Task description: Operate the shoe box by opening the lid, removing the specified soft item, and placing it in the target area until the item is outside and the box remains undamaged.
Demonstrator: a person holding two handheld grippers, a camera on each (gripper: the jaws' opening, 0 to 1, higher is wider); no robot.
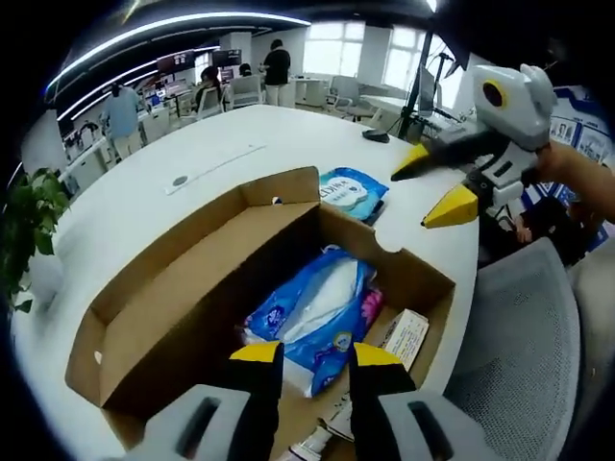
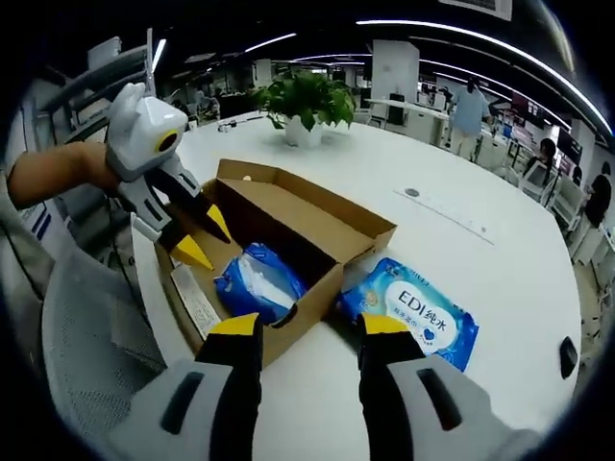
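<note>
The shoe box [image 1: 192, 288] sits open on the white bench [image 1: 192, 154], its lid folded back flat beside the tray. Inside the tray lies a blue-and-white soft tissue pack [image 1: 312, 322], with a small white carton [image 1: 408, 336] next to it against the box wall. In the right gripper view the same box [image 2: 288, 230] shows the tissue pack [image 2: 258, 280] and the carton [image 2: 195, 300] along the near wall.

A second soft pack [image 1: 351, 190], blue with printed lettering, lies outside the box, on the bench just beside one of its corners. In the right gripper view this pack [image 2: 413, 322] rests flat on the bench [image 2: 461, 240], close against the box's side wall.

The left tool [image 1: 317, 360] hangs over the near end of the box with its yellow-tipped jaws spread apart, gripping nothing. In the right gripper view it [image 2: 197, 240] hovers above the carton end of the tray, jaws parted.

The right tool [image 2: 307, 331] is held above the box corner and the outer pack, jaws spread and empty. In the left gripper view it [image 1: 432, 187] is raised above the bench edge near the outer pack, held by a person's hand.

A potted plant [image 2: 306, 104] stands on the far side of the bench. A grey mesh chair [image 1: 524, 346] is beside the bench.
</note>
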